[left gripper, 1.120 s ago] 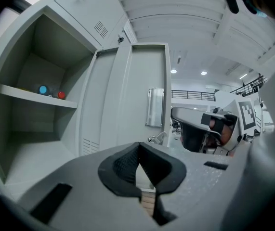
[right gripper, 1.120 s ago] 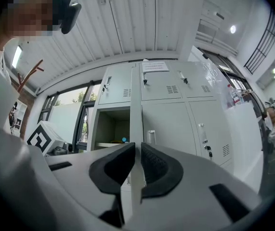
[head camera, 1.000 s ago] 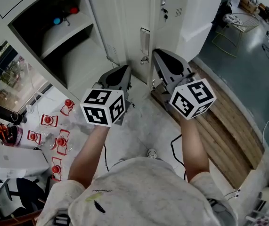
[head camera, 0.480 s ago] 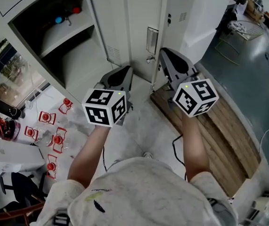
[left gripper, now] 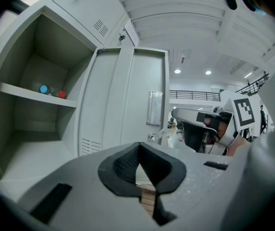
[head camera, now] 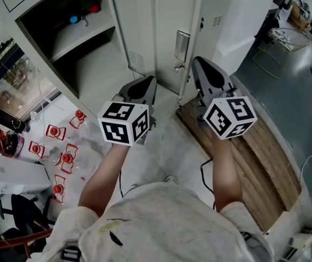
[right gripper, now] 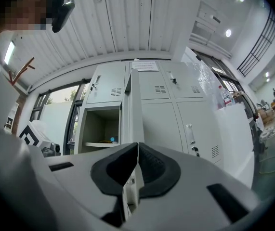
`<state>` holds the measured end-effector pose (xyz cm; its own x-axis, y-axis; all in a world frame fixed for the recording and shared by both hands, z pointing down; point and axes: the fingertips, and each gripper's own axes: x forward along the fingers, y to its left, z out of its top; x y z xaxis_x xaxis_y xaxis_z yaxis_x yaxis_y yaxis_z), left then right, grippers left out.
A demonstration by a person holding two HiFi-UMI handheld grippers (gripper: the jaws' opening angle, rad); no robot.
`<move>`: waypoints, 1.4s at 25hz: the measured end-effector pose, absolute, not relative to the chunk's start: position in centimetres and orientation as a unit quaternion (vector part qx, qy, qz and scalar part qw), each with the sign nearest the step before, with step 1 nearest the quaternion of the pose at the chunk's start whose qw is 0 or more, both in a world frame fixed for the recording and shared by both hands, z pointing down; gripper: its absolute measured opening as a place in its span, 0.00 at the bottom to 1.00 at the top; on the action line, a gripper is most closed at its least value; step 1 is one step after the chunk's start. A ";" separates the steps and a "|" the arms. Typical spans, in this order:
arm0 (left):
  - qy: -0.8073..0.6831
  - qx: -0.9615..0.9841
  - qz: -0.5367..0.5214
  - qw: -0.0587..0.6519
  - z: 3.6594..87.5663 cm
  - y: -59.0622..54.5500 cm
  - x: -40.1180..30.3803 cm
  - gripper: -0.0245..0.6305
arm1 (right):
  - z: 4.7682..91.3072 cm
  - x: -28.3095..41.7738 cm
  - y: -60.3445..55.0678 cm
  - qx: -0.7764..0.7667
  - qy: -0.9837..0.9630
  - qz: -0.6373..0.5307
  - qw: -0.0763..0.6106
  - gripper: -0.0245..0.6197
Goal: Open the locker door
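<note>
Pale grey lockers (right gripper: 176, 114) stand on a speckled floor (head camera: 169, 146), wooden boards (head camera: 259, 146) at the right. One locker door (head camera: 158, 37) stands swung open. Left tongs (head camera: 146, 83) and right tongs (head camera: 200, 64), both pressed together and empty, hover near it.

1. I see the locker door (head camera: 166, 26) standing open, with its handle (head camera: 182, 39) near the free edge.
2. The right gripper (head camera: 198, 63) noses up just beside that edge, and the left gripper (head camera: 146, 83) sits lower, near the door's bottom edge.
3. A blue thing (head camera: 74, 19) and a red thing (head camera: 94, 8) rest toward the back edge of the shelf (head camera: 84, 37).
</note>
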<state>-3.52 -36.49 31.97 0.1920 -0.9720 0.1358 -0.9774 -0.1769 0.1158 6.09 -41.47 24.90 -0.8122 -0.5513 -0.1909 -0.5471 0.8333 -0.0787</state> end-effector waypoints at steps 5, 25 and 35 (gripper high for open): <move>-0.636 0.766 0.016 0.089 32.0 -35.7 -3.7 0.04 | 25.1 4.9 -39.7 -0.277 0.956 -0.002 0.096 0.05; -0.711 0.698 0.013 0.086 31.6 -27.7 -12.7 0.04 | 27.0 -4.9 -32.0 -0.198 0.977 -0.019 0.071 0.04; -0.742 0.665 0.005 0.082 31.5 -25.5 -15.5 0.04 | 28.1 -8.2 -29.2 -0.163 0.986 -0.011 0.046 0.04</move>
<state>-15.46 -25.51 31.55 -0.1021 -0.9863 0.1293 -0.9881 0.1157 0.1017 -8.23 -29.24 28.06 -0.9429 -0.3214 -0.0873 -0.3193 0.9469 -0.0376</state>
